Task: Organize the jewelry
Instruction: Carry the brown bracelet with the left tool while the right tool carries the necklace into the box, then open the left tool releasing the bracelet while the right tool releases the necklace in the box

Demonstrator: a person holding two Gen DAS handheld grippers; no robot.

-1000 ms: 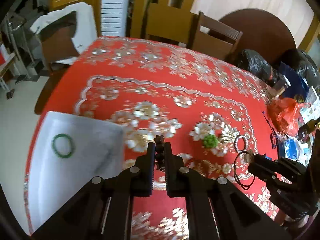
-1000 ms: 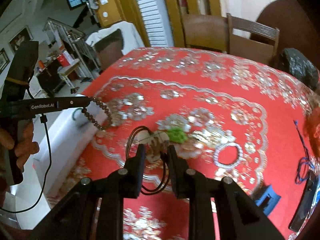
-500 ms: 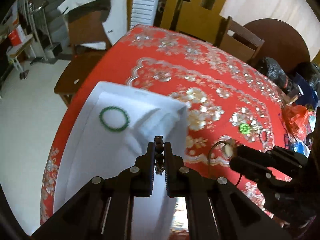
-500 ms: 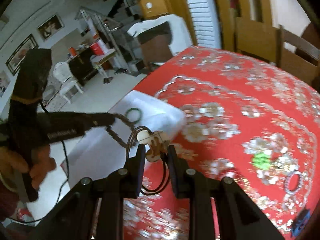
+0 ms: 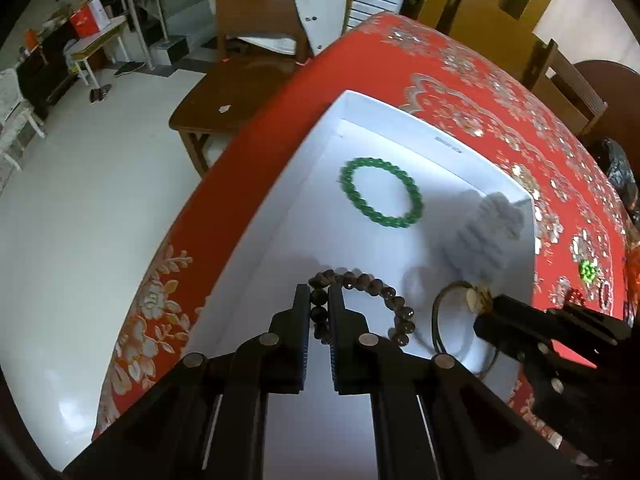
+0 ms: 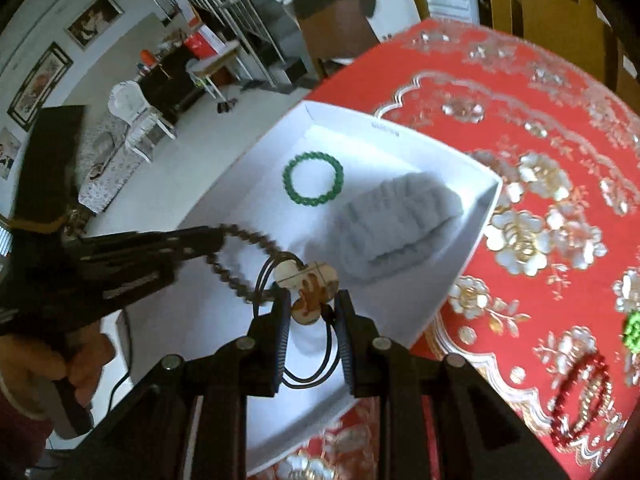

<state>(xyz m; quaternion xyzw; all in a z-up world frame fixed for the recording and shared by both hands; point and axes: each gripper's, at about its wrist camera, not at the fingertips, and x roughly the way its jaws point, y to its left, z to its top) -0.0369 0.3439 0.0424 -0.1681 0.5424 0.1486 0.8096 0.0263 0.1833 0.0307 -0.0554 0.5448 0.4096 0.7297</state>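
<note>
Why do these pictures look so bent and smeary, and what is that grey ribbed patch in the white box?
Both views are fisheye, so the red tablecloth curves. The right wrist view is smeared by motion: the dark bead bracelet and red bangle blur. The left wrist view is sharper. The grey patch in the white box looks like a gripper's shadow.

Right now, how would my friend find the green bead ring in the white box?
Find the red flowered tablecloth, then the shallow white box at its edge. Lying flat inside, beside a folded grey cloth, is the green bead bracelet: the only green loop there, and no gripper holds it.
</note>
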